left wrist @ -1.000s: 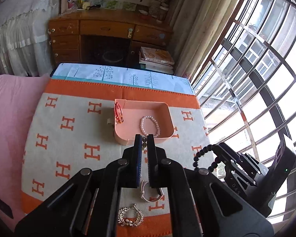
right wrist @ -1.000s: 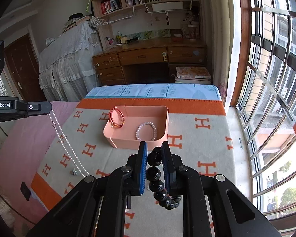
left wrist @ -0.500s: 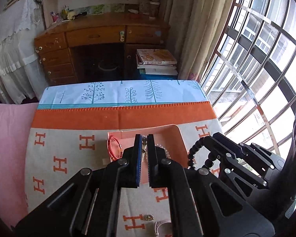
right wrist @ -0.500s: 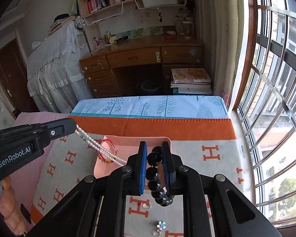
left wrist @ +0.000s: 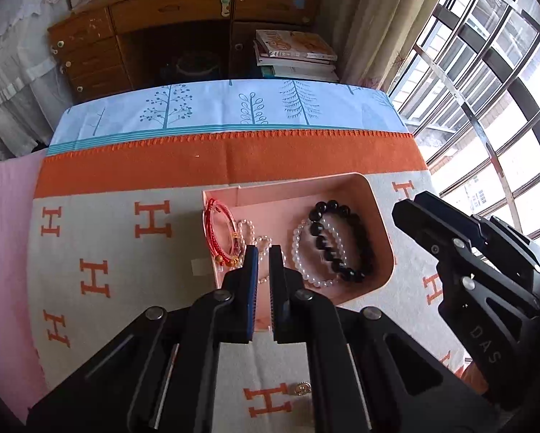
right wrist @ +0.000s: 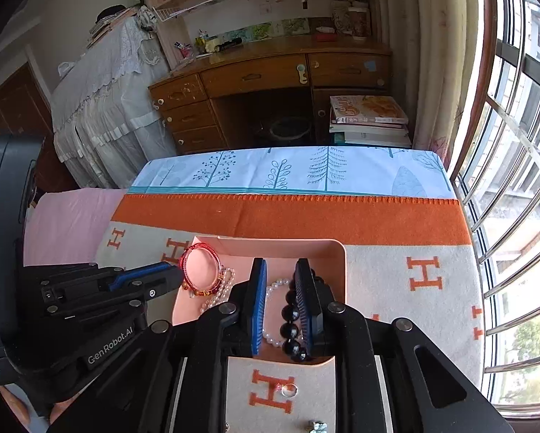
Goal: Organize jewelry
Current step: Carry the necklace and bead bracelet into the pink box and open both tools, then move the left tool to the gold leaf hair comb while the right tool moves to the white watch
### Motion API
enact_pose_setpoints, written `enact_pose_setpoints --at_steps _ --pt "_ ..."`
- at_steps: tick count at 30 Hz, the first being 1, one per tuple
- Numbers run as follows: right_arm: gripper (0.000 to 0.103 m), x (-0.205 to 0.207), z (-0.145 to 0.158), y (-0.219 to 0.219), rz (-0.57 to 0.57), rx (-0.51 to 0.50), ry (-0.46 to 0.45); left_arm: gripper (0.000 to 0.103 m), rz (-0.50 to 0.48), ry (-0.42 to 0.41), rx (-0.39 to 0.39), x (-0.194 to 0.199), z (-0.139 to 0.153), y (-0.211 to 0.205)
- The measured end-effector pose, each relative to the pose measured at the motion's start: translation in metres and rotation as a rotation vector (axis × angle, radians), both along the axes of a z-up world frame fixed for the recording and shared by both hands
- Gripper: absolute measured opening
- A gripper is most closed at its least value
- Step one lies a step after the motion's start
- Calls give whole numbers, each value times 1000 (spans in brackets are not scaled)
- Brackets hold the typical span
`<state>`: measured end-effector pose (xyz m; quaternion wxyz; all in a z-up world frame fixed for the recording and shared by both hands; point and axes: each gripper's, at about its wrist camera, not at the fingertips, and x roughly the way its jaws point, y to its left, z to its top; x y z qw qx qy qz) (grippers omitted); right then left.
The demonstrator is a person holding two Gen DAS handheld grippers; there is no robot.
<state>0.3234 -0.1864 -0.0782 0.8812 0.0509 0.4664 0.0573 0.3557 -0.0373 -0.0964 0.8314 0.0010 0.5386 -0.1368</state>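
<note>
Blanket (right wrist: 396, 281): black bracelet (right wrist: 292, 328) between parted jaws

Tray (left wrist: 381, 216): smooth matt pink plastic. Black bracelet (left wrist: 345, 238): glossy round beads. Pearl bracelet (left wrist: 302, 256): lustrous white beads. Red bangle (right wrist: 197, 267): braided cord. Blanket (left wrist: 132, 252): felted woollen cloth, matt, orange and grey. Desk (right wrist: 270, 75), far: varnished wood, worn. Left gripper (left wrist: 262, 256): matt black plastic, ribbed blue pads. Ring (right wrist: 289, 390), near: shiny metal.

A bed carries an orange-and-cream H-patterned blanket (right wrist: 396, 281); on it sit a pink tray (right wrist: 340, 263), and nearer the camera than the tray, a ring (right wrist: 289, 390) and a small charm (right wrist: 316, 426).
</note>
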Motion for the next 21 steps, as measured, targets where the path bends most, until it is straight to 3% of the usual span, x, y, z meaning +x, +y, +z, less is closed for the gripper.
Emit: enact_pose_setpoints --at_steps 2,8,11,21 --pt "30 -3 0 0 0 -9 -9 4 -2 -9 -17 -7 4 4" --pt "31 -28 5 -12 -5 14 -30 4 -22 -119 -10 -43 31 16" --pt "31 -44 8 -20 -8 20 -34 4 -31 -130 -23 -59 42 23" --pt "31 -114 27 -41 7 10 -122 4 -39 -233 84 -125 70 40"
